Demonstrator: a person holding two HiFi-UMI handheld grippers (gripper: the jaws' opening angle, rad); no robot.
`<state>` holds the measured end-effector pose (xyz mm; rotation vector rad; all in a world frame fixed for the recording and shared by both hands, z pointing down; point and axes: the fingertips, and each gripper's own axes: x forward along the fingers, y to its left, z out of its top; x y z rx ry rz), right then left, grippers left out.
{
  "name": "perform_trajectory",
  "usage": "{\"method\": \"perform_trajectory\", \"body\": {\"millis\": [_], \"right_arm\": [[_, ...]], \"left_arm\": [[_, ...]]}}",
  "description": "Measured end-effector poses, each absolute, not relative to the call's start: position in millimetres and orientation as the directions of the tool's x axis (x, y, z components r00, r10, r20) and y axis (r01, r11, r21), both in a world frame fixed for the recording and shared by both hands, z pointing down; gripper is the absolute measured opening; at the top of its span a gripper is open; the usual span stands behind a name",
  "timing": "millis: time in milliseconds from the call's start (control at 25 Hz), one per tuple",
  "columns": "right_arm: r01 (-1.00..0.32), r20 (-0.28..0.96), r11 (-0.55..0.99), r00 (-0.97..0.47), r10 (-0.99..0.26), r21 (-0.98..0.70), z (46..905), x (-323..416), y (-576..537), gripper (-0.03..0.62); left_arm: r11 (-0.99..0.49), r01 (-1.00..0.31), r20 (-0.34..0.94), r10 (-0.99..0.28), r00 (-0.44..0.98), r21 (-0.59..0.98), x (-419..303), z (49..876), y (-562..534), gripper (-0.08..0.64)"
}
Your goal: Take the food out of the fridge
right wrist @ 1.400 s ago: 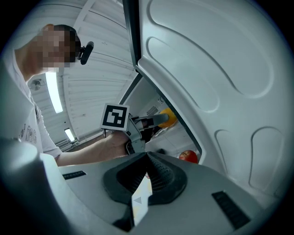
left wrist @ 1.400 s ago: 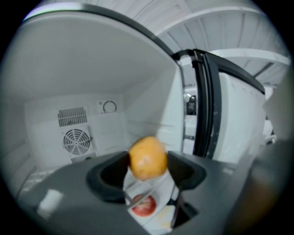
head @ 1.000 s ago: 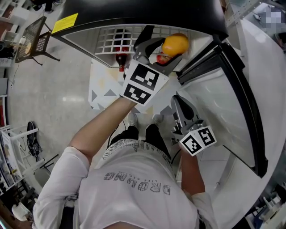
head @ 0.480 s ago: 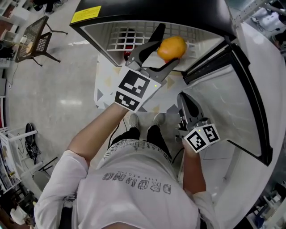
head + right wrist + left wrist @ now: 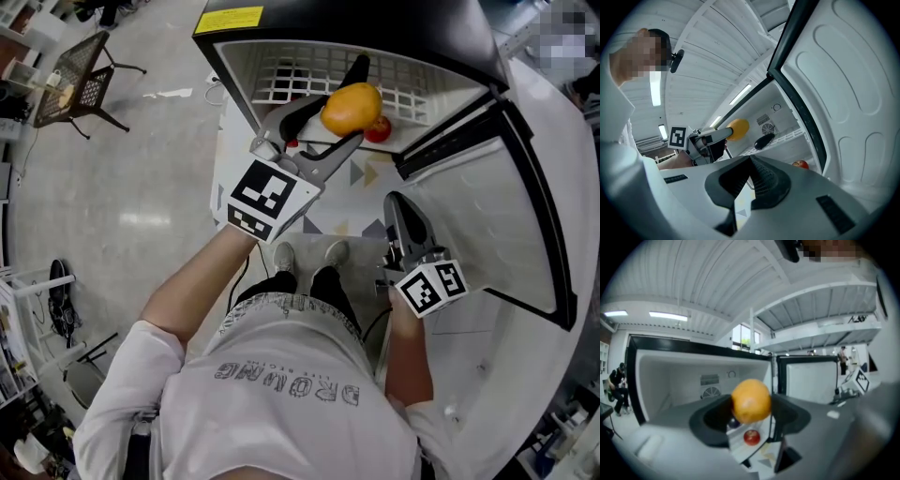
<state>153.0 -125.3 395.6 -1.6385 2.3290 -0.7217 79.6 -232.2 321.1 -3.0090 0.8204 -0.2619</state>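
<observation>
My left gripper [image 5: 339, 114] is shut on an orange [image 5: 351, 108] and holds it in front of the open fridge [image 5: 281, 37], just above the front of the white wire shelf [image 5: 272, 80]. The left gripper view shows the orange [image 5: 751, 401] filling the gap between the jaws. A red apple [image 5: 378, 129] lies on the shelf just right of the orange, and a dark eggplant [image 5: 357, 67] lies further back. My right gripper [image 5: 401, 208] is shut and holds nothing. It hangs lower, beside the open door [image 5: 487, 206]. Its view shows the apple [image 5: 800, 164] and the eggplant [image 5: 764, 140].
The fridge door stands wide open on the right, its white inner side facing me. A patterned mat [image 5: 328, 202] lies on the floor before the fridge, by the person's feet [image 5: 281, 253]. A black metal chair [image 5: 75, 84] stands far left.
The left gripper with the orange has drawn back slightly left and toward me from the shelf. The apple now shows beside it. The right gripper has barely moved.
</observation>
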Motion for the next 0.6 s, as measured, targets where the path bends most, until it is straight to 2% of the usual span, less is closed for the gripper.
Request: {"method": "perform_trajectory", "body": {"millis": [600], "right_arm": [[-0.842,0.105,0.287,-0.371,-0.923,-0.456,378,114,-124,-0.009]], "left_arm": [[-0.870,-0.494,0.089,-0.490,0.867,0.016,8,326,-214,0.273]]}}
